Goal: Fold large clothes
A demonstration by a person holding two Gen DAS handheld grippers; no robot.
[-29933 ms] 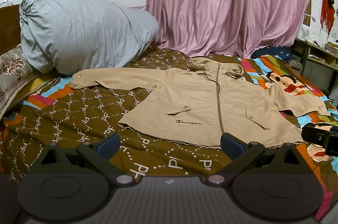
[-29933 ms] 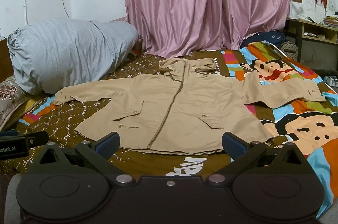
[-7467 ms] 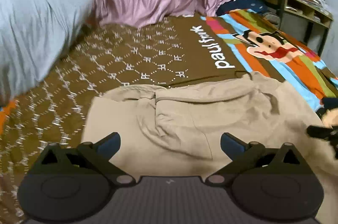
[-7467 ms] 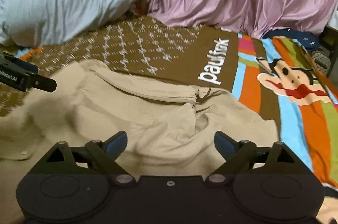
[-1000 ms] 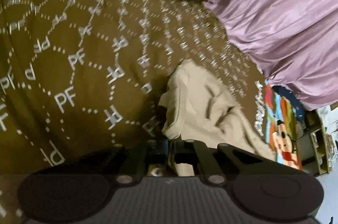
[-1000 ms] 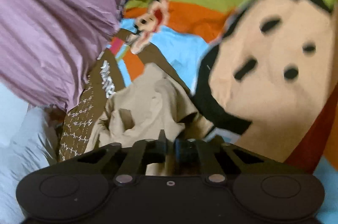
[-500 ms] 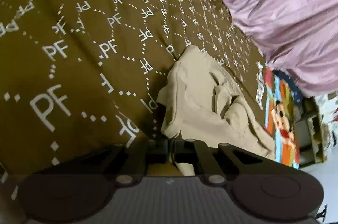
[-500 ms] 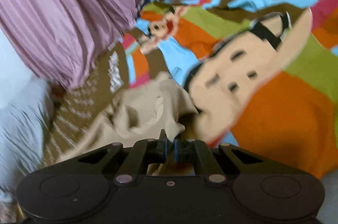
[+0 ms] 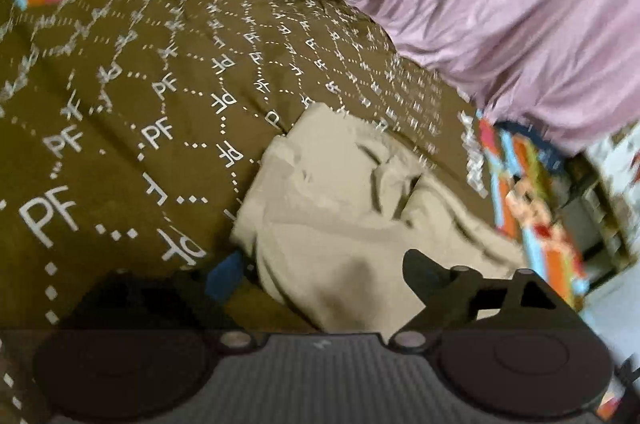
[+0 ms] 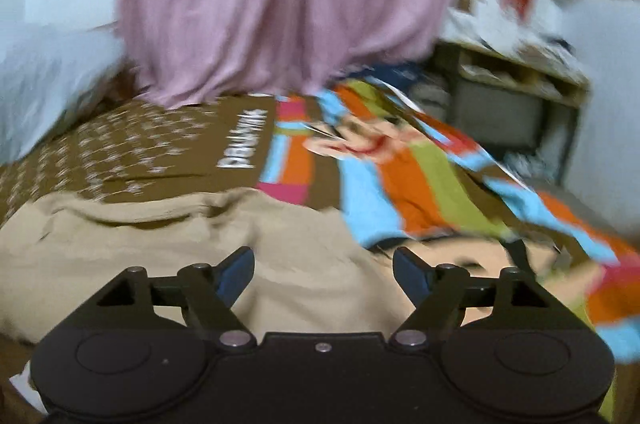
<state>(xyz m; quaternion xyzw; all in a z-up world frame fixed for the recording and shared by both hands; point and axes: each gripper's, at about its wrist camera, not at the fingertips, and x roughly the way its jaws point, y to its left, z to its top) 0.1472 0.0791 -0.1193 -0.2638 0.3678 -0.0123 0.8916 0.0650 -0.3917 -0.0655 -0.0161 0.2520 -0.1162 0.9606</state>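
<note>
left gripper (image 9: 320,270), right gripper (image 10: 323,266): fingers just spread wide, gripping nothing.

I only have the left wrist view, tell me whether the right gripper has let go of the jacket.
Observer: Yes. The right gripper stands open; its jaws have just been opening, nothing pinched between them.
Operator: What's under it?
Observer: The tan jacket, lying bunched on the bedspread.
Operator: Which part of the jacket?
Observer: Its right-hand edge, beside the cartoon face print.
</note>
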